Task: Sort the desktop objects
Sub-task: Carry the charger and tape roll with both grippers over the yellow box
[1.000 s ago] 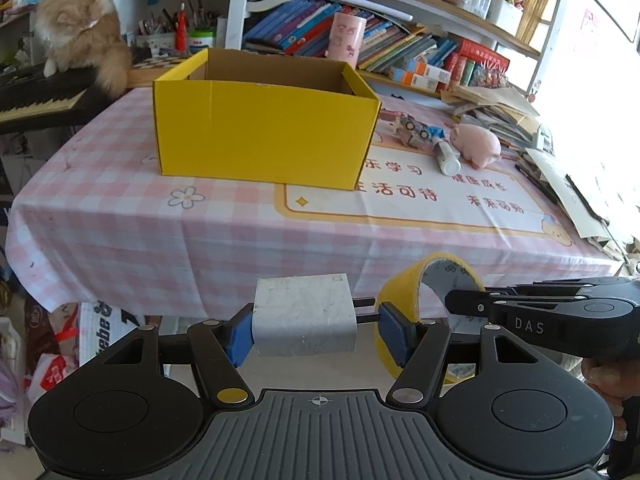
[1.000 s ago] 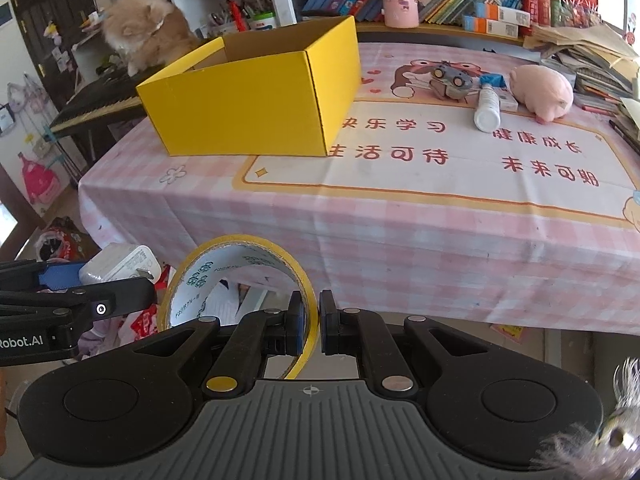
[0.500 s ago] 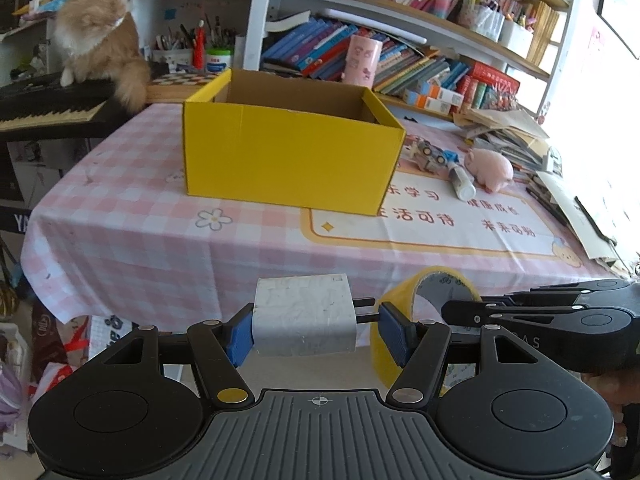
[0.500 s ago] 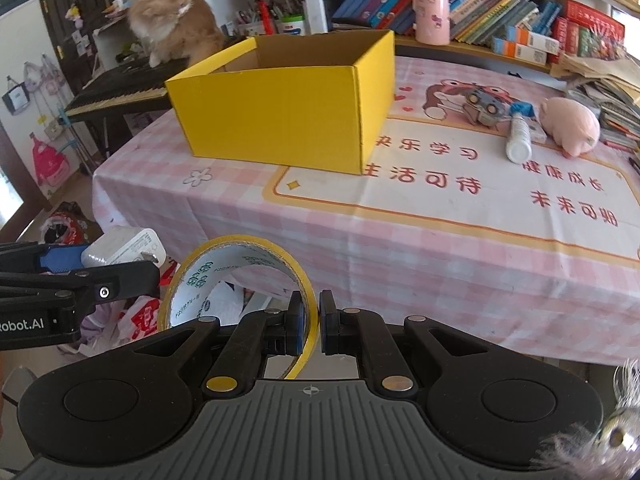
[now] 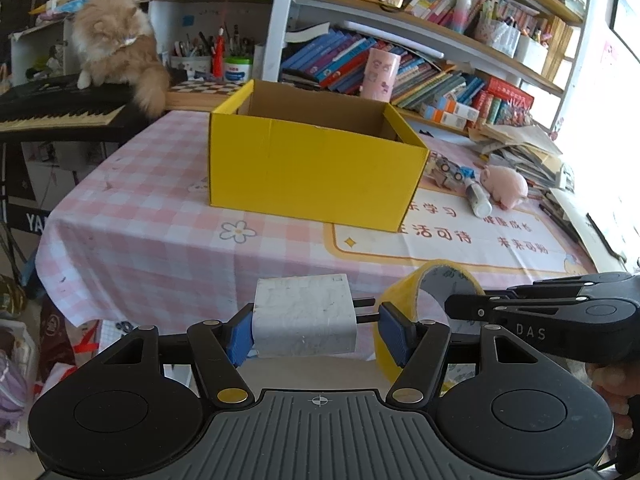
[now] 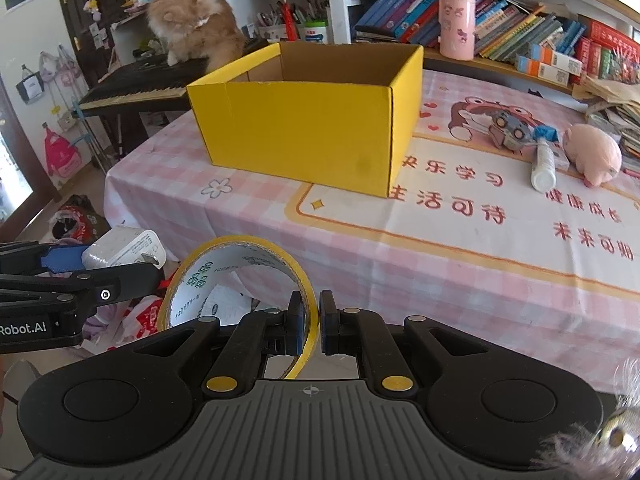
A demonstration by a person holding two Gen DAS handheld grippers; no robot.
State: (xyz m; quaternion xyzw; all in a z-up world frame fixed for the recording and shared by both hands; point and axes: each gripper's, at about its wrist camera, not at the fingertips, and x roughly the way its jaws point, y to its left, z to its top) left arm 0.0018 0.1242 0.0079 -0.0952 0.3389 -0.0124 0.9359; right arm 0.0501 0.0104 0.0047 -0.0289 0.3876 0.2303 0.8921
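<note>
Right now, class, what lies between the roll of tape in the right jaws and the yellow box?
Only bare pink checked tablecloth with a flower print, which hangs over the table's near edge. The right wrist view shows it between the tape roll and the yellow box.

White charger block (image 5: 305,315) and upright yellow tape roll (image 6: 236,280) held off-table; yellow box (image 5: 316,164) open-topped.
</note>
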